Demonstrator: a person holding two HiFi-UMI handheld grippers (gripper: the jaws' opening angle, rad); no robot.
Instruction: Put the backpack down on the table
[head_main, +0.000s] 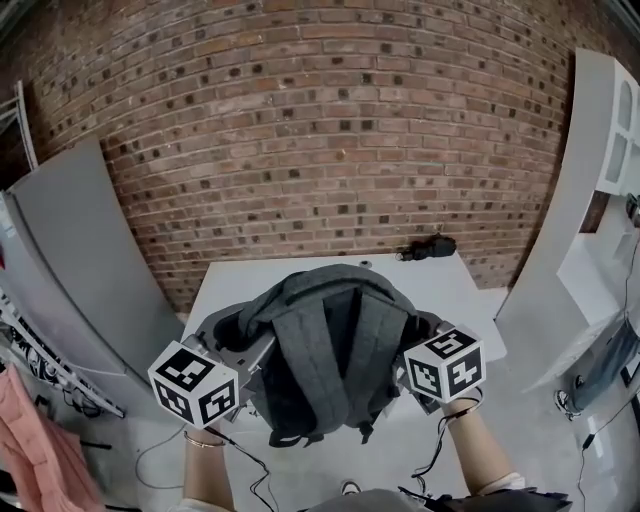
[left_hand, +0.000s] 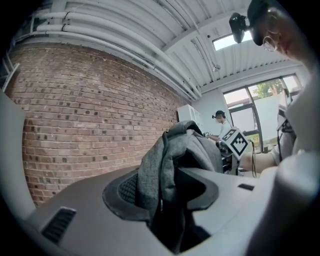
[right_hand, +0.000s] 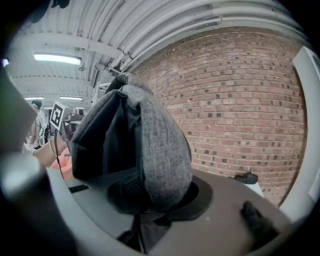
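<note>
backpack fabric in left gripper, right gripper jaws (over table)

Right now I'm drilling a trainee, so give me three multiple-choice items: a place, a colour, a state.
1. Where is the small black object? A. near the white table's far right corner; B. on the floor; C. under the table.
2. What colour is the strapped fabric backpack? A. red; B. grey; C. yellow.
3. What are the left gripper and right gripper doing? A. jaws open, empty; B. jaws closed on backpack fabric; C. lying on the table.
Key: 1 A, the head view shows it there; 2 B, grey weave in every view; 3 B, each gripper view shows fabric pinched between the jaws.
</note>
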